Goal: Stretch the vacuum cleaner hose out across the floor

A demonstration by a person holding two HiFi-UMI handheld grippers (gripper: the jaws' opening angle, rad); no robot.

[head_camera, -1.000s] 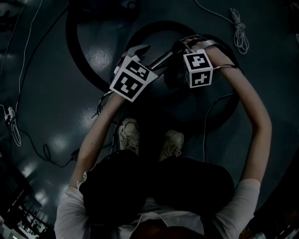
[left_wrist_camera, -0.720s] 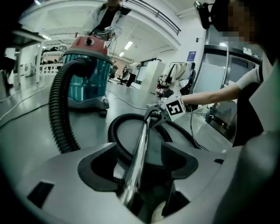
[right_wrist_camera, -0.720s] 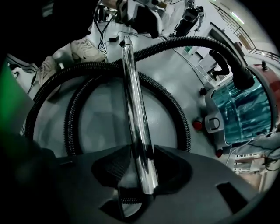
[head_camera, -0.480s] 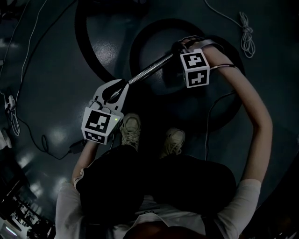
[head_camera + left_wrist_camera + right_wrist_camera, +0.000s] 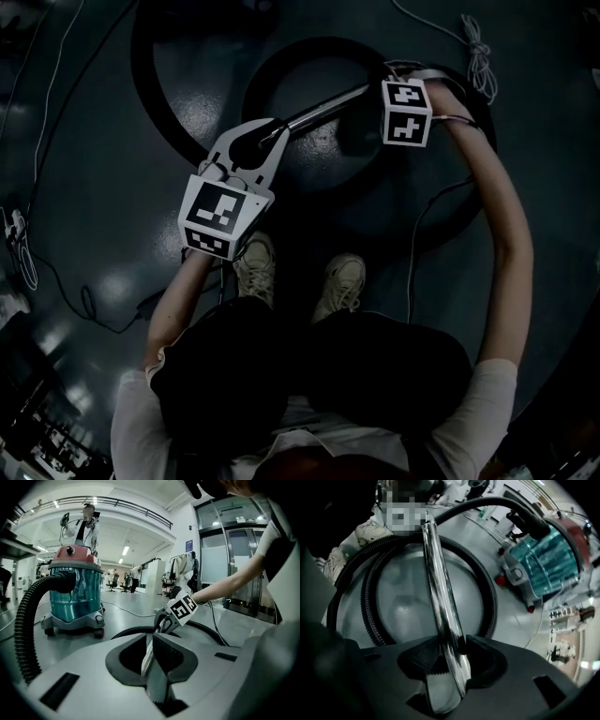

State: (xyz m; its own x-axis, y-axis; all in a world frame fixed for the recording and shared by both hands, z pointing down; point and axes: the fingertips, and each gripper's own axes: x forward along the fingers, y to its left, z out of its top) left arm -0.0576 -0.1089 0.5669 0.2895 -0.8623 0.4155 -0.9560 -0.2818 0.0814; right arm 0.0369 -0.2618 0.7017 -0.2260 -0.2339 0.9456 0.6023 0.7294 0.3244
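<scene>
The hose (image 5: 19,625) is black with fine ribbing. The tube (image 5: 440,602) is mirror-bright silver. The vacuum cleaner (image 5: 75,592) has a see-through teal drum, a red top and a grey base. The left marker cube (image 5: 220,214) and the right marker cube (image 5: 406,112) are white with black square patterns. The floor (image 5: 84,187) is glossy dark blue-grey, faintly speckled. The shoes (image 5: 255,267) are off-white, the shirt (image 5: 487,394) white, the trousers (image 5: 375,366) black.
</scene>
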